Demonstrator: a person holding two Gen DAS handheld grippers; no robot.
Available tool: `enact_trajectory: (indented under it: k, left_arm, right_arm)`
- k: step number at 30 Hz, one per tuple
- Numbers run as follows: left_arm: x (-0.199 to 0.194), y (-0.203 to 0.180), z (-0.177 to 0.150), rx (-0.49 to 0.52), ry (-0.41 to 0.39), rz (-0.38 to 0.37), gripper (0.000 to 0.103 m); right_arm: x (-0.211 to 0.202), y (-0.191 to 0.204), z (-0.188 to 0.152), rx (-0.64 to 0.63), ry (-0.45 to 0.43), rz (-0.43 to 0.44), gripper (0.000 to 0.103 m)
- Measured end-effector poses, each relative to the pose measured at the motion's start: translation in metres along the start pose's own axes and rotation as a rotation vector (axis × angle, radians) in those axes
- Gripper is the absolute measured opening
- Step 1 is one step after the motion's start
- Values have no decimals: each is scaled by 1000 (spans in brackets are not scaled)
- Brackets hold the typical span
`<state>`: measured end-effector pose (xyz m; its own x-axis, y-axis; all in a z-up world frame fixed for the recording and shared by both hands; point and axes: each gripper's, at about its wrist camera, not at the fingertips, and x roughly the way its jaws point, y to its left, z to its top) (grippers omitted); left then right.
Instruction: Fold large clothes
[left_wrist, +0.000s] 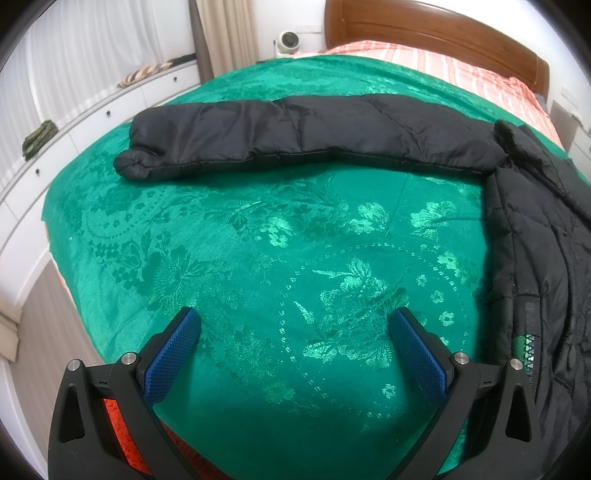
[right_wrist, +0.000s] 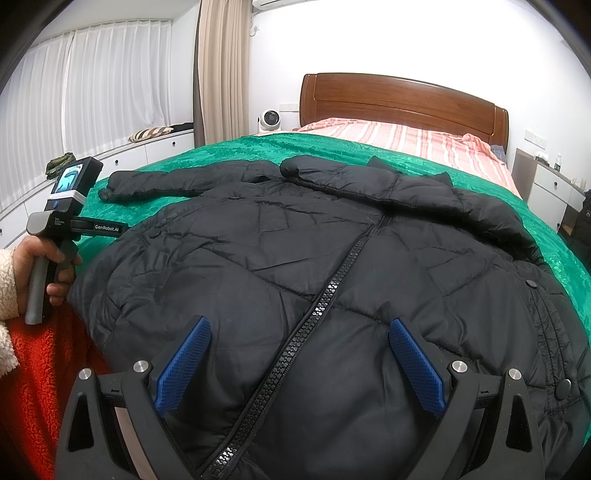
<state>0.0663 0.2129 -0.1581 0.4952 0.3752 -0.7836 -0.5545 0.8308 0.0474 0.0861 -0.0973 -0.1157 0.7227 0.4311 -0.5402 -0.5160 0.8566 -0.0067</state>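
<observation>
A large black puffer jacket lies front up on the green bedspread, zipped down the middle. One sleeve stretches out flat to the left; the jacket body fills the right edge of the left wrist view. The other sleeve is folded across the collar. My left gripper is open and empty above bare bedspread, short of the sleeve. It also shows in the right wrist view, held by a hand at the jacket's left side. My right gripper is open and empty over the jacket's lower hem.
A wooden headboard and striped pink sheet lie at the far end. White drawers run along the left under the curtains. A small fan stands by the headboard. An orange blanket hangs at the near left corner. A nightstand stands right.
</observation>
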Motion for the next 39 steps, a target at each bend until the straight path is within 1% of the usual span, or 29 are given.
enact_trajectory:
  k: [16,20,22,23,28,31,33,36,38,39]
  left_arm:
    - [-6,1,3,5,5,-7,103]
    - [-7,5,8,-15,18,-30,103]
    - [-6,12,16,-63,33,-61,103]
    - [-5,19,22,-103,39,-89,103]
    - [4,63,50,-340,74,-318,103]
    - [24,80,63,-439,113,-417,102]
    - [42,86,75,-487,134,-445,102]
    - [63,90,100,-529,115,-440,102]
    - [77,93,116,-575,102,-444,100]
    - [84,96,123,-601,96,-434,87]
  right_arm:
    - [0,0,1,0,0,0,97]
    - [-1,-1,-1,3,2,0,97]
    - [0,0,-1,1,-1,1,97]
    - [0,-1,-2,1,-2,1,97]
    - [3,-1,-6,0,1,-6,97]
    - [4,2,-4,-10,5,-15,97]
    - [1,2,-3,-7,3,-19,97]
    - [-9,4,2,-9,11,-28,97]
    - [-22,3,5,-9,9,-27,97]
    - [-31,2,6,-12,3,-28,97]
